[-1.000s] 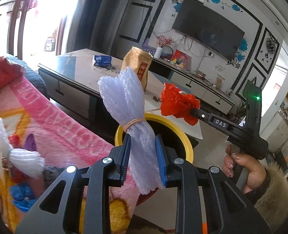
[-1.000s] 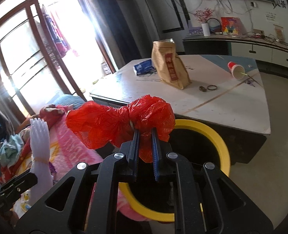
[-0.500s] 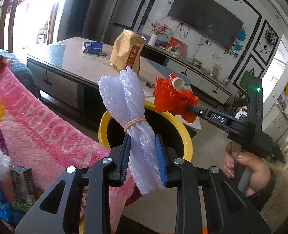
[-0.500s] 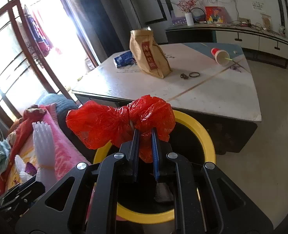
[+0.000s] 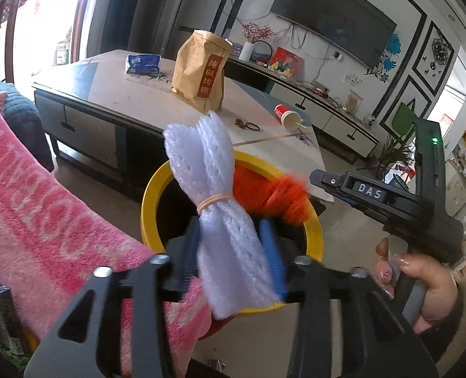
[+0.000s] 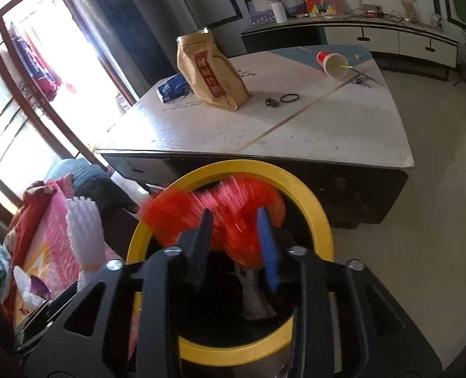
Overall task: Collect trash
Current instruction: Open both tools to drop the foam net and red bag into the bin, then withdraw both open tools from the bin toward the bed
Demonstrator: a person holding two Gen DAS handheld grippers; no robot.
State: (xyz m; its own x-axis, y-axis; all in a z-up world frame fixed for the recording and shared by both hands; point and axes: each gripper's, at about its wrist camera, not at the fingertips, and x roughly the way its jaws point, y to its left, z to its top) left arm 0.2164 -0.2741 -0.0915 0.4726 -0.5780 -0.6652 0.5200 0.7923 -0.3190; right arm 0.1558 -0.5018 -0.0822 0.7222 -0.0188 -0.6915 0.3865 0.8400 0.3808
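The left hand-held gripper points down over the mouth of a yellow-rimmed bin, and its jaws are opening. A white foam bundle, tied at its waist with a rubber band, stands upright between the blue pads; the pads have parted from its sides, so it is no longer pinched. Its lower end hangs in front of the bin's near rim.

The right hand-held gripper also aims into the bin, and its jaws are opening too. A red plastic bag, streaked by motion blur, sits between and just beyond the spread fingers, over the bin's dark opening. The pads stand clear of it. Something grey lies deeper in the bin, below this gripper; what it is cannot be told.

From the left view, the right hand-held gripper comes in from the right, held by a person's hand, with the blurred red bag at its tip above the bin.

Beyond the bin stands the bench, carrying a brown paper bag, a blue packet and a tipped red paper cup. To the left of both grippers lies a pink blanket.
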